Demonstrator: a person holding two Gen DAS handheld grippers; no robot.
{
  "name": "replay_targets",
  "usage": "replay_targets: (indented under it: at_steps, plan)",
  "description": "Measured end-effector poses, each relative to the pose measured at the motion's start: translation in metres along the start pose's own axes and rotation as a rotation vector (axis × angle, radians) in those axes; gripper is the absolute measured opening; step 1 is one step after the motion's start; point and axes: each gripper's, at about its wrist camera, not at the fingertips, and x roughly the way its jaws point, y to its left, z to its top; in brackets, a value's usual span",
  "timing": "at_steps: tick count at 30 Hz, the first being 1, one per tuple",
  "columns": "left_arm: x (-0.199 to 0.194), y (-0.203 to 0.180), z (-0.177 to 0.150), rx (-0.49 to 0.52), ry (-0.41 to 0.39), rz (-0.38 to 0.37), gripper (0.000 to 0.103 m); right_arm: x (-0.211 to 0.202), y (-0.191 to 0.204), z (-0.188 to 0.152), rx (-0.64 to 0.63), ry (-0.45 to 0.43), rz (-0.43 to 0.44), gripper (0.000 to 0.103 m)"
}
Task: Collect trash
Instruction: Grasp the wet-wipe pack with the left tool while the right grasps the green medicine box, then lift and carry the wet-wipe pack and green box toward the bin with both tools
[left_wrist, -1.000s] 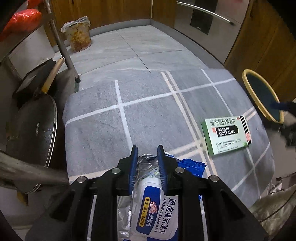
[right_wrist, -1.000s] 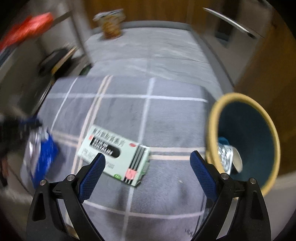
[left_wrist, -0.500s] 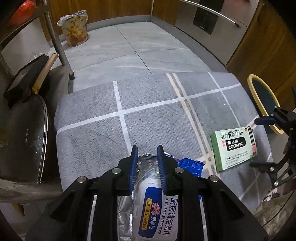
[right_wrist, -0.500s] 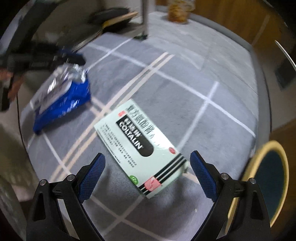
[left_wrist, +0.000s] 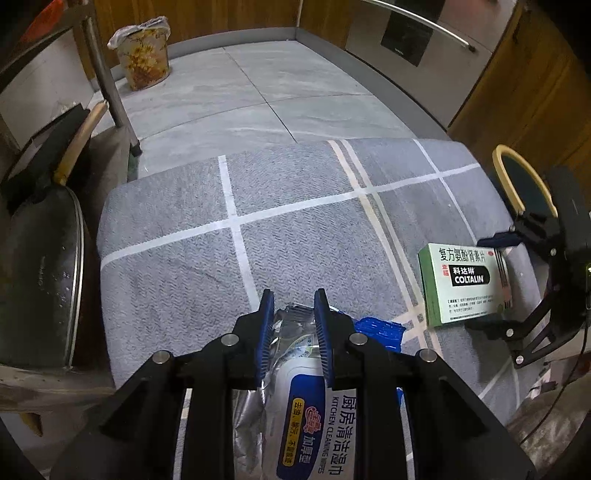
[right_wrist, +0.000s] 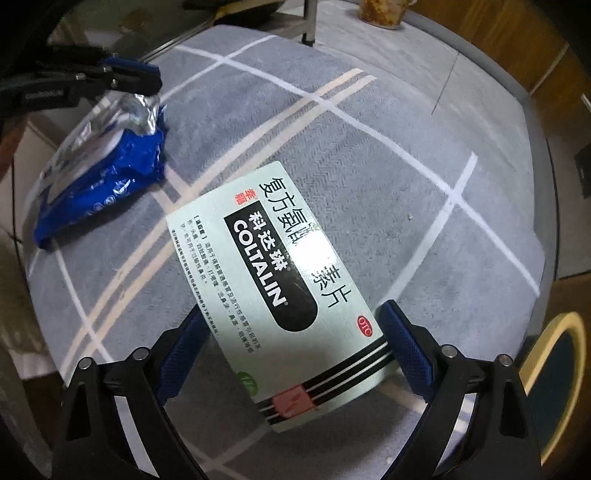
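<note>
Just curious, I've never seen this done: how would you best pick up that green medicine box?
The medicine box lies flat on the mat, so come from above and pinch its two long sides near the striped end, where the right hand-held gripper already straddles it.

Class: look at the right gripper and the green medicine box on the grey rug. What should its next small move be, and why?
Probably close the fingers. The right gripper is open and straddles the green medicine box, which lies flat on the grey rug with a pad at each long side and neither pad visibly pressing. The yellow-rimmed bin stands close by.
</note>
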Motion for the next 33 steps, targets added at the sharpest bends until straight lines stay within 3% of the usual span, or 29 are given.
replay_targets:
  at_steps: [7, 12, 19, 21, 22, 26, 33]
  plan:
    - [0.008, 0.002, -0.001, -0.014, 0.001, -0.015, 0.031, -0.003, -0.006, 0.001, 0.089, -0.008, 0.007, 0.081]
    - [0.002, -0.001, -0.001, -0.005, -0.005, -0.021, 0.020, -0.011, -0.014, 0.001, 0.151, -0.017, -0.006, 0.078]
    - [-0.025, -0.022, -0.001, 0.045, -0.082, -0.033, 0.018, -0.063, -0.022, 0.000, 0.281, -0.138, -0.077, 0.074]
    - [-0.037, -0.031, -0.002, 0.058, -0.114, -0.053, 0.017, -0.077, -0.021, -0.001, 0.303, -0.168, -0.069, 0.027]
    - [-0.042, -0.037, -0.003, 0.073, -0.125, -0.059, 0.017, -0.086, -0.021, -0.002, 0.331, -0.168, -0.129, 0.023]
    - [-0.060, -0.061, -0.008, 0.146, -0.149, -0.067, 0.016, -0.083, -0.020, -0.022, 0.356, -0.113, -0.092, 0.020]
    - [-0.097, -0.090, -0.012, 0.208, -0.224, -0.104, 0.016, -0.089, -0.025, -0.039, 0.433, -0.118, -0.085, 0.019]
